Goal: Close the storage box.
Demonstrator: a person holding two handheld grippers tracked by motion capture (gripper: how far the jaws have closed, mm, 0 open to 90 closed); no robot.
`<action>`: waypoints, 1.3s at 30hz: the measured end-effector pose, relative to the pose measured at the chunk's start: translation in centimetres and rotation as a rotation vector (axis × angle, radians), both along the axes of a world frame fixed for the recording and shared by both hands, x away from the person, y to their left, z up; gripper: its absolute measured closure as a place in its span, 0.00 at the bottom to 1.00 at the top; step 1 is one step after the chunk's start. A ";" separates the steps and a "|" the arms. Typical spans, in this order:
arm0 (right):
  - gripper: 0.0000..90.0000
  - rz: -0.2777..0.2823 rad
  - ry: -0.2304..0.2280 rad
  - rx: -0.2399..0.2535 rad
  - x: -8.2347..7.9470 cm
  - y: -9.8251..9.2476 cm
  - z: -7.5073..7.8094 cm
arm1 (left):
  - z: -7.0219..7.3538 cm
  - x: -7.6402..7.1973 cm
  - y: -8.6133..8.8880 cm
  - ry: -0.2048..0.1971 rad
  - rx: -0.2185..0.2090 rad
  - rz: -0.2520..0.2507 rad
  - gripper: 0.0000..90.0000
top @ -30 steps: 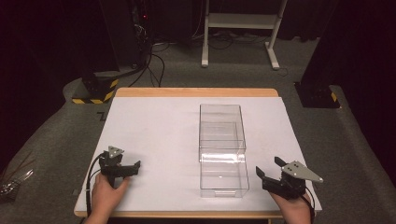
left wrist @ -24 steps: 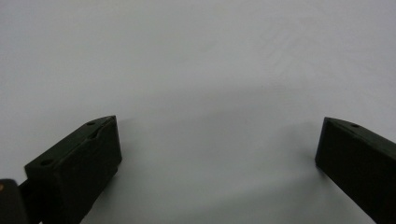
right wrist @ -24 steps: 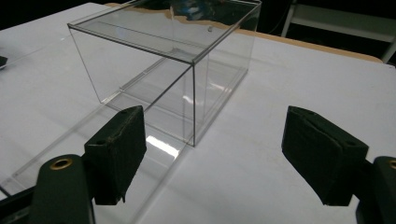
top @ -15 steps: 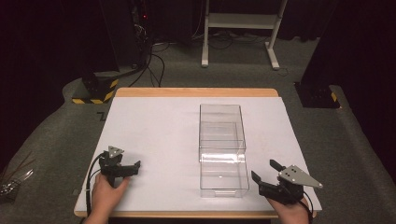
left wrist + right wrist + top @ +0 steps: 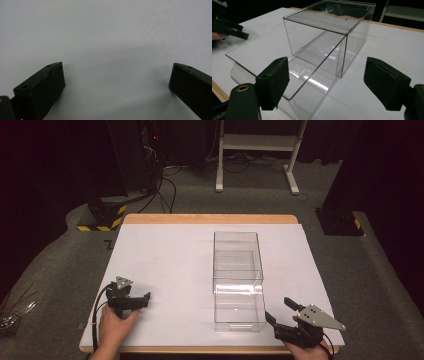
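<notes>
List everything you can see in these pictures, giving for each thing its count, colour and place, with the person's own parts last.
Clear box: one, see-through, right of the table's middle, its drawer pulled out toward the person.
Table: one, white top with a wooden edge, centre.
Stand: one, white, on the floor behind the table.
Left gripper: one, black, open, near left of the table.
Right gripper: one, black, open, beside the box's near corner, holding nothing.
Hands: two, at the near edge.
</notes>
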State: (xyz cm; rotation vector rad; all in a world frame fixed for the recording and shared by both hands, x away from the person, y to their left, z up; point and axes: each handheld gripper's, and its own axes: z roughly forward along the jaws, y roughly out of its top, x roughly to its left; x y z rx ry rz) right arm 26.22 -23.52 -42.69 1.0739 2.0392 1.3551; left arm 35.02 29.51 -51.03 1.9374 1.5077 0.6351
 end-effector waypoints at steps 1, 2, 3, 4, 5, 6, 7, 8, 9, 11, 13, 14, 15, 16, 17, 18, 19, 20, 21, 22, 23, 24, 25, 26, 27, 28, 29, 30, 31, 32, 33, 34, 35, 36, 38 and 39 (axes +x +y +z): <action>0.23 0.000 0.004 0.005 -0.1 0.1 0.0 | 0.0 0.0 0.0 0.000 -0.001 0.000 0.01; 0.23 0.007 0.002 0.004 -0.1 0.1 -0.1 | 0.0 0.0 0.0 0.000 -0.002 0.000 0.01; 0.22 0.013 0.006 0.005 -0.2 0.1 -0.1 | 0.0 0.0 0.0 -0.001 0.001 -0.001 0.01; 0.22 0.019 0.009 0.008 -0.2 0.2 -0.2 | 0.0 0.0 0.0 0.000 -0.001 0.000 0.01; 0.22 0.022 0.012 0.008 -0.2 0.3 -0.3 | 0.0 0.0 0.0 0.000 0.000 0.000 0.01; 0.22 0.027 0.016 0.003 -0.2 0.4 -0.4 | 0.0 0.0 0.0 0.000 -0.001 0.000 0.01; 0.22 0.030 0.018 0.002 -0.3 0.5 -0.5 | 0.0 0.0 0.0 0.000 -0.001 0.000 0.01; 0.22 0.037 0.023 0.000 -0.3 0.7 -0.6 | 0.0 0.0 0.0 0.000 0.000 -0.001 0.01; 0.22 0.041 0.025 -0.003 -0.3 0.8 -0.7 | 0.0 0.0 0.0 0.000 0.000 -0.001 0.01; 0.22 0.052 0.034 -0.009 -0.3 1.0 -1.0 | 0.0 0.0 0.0 0.000 0.002 -0.001 0.01; 0.22 0.058 0.042 -0.010 -0.3 1.1 -1.2 | 0.0 0.0 0.0 0.001 0.002 -0.001 0.00; 0.22 0.062 0.043 -0.011 -0.3 1.2 -1.3 | 0.0 0.0 0.0 0.001 0.002 -0.001 0.00; 0.22 0.063 0.046 -0.013 -0.4 1.3 -1.3 | 0.0 0.0 0.0 0.001 0.002 -0.001 0.00; 0.22 0.064 0.045 -0.017 -0.3 1.3 -1.4 | 0.0 0.0 0.0 0.001 0.002 -0.001 0.00; 0.22 0.065 0.052 -0.016 -0.4 1.3 -1.5 | 0.0 0.0 0.0 0.001 0.002 -0.001 0.00; 0.22 0.068 0.050 -0.018 -0.3 1.4 -1.5 | 0.0 0.0 0.0 0.001 0.002 -0.001 0.00; 0.21 0.067 0.052 -0.020 -0.3 1.4 -1.6 | 0.0 0.0 0.0 0.001 0.002 -0.001 0.00; 0.21 0.071 0.056 -0.022 -0.3 1.5 -1.7 | 0.0 0.0 0.0 0.001 0.002 -0.001 0.00; 0.21 0.071 0.056 -0.020 -0.3 1.5 -1.7 | 0.0 0.0 0.0 0.001 0.003 -0.001 0.00; 0.21 0.072 0.056 -0.021 -0.3 1.5 -1.7 | 0.0 0.0 0.0 0.001 0.003 -0.001 0.00; 0.21 0.074 0.055 -0.022 -0.3 1.6 -1.8 | 0.0 0.0 0.0 0.001 0.002 -0.001 0.00; 0.20 0.074 0.055 -0.024 -0.2 1.6 -1.8 | 0.0 0.0 0.0 0.001 0.003 -0.001 0.00; 0.20 0.078 0.055 -0.020 -0.2 1.6 -1.8 | 0.0 0.0 0.0 0.001 0.003 -0.001 0.00; 0.20 0.079 0.055 -0.016 -0.1 1.6 -1.9 | 0.0 0.0 0.0 0.000 0.003 -0.002 0.00; 0.19 0.080 0.055 -0.017 -0.1 1.6 -1.9 | 0.0 0.0 0.0 0.000 0.003 -0.002 0.00; 0.19 0.081 0.053 -0.017 -0.1 1.7 -1.9 | 0.0 0.0 0.0 0.000 0.002 -0.001 0.01; 0.19 0.082 0.053 -0.018 -0.1 1.7 -1.8 | 0.0 0.0 0.0 0.001 0.003 -0.002 0.00; 0.19 0.081 0.051 -0.019 0.0 1.8 -1.8 | 0.0 0.0 0.0 0.000 0.003 -0.001 0.00; 0.19 0.081 0.049 -0.019 0.0 1.8 -1.8 | 0.0 0.0 0.0 0.000 0.003 -0.001 0.00; 0.19 0.081 0.048 -0.020 0.1 1.9 -1.8 | 0.0 0.0 0.0 0.000 0.003 -0.001 0.00; 0.19 0.080 0.049 -0.017 0.1 1.9 -1.9 | 0.0 0.0 0.0 0.000 0.003 -0.001 0.00; 0.19 0.080 0.047 -0.014 0.2 1.9 -1.9 | 0.0 0.0 0.0 0.000 0.003 -0.001 0.00; 0.19 0.078 0.045 -0.013 0.3 1.9 -1.9 | 0.0 0.0 0.0 0.000 0.003 -0.001 0.00; 0.19 0.078 0.044 -0.013 0.3 1.9 -1.9 | 0.0 0.0 0.0 0.000 0.003 -0.001 0.00; 0.19 0.077 0.044 -0.010 0.4 2.0 -2.0 | 0.0 0.0 0.0 0.002 0.003 -0.002 0.00; 0.19 0.076 0.044 -0.011 0.4 2.0 -2.0 | 0.0 0.0 0.0 0.000 0.003 -0.001 0.00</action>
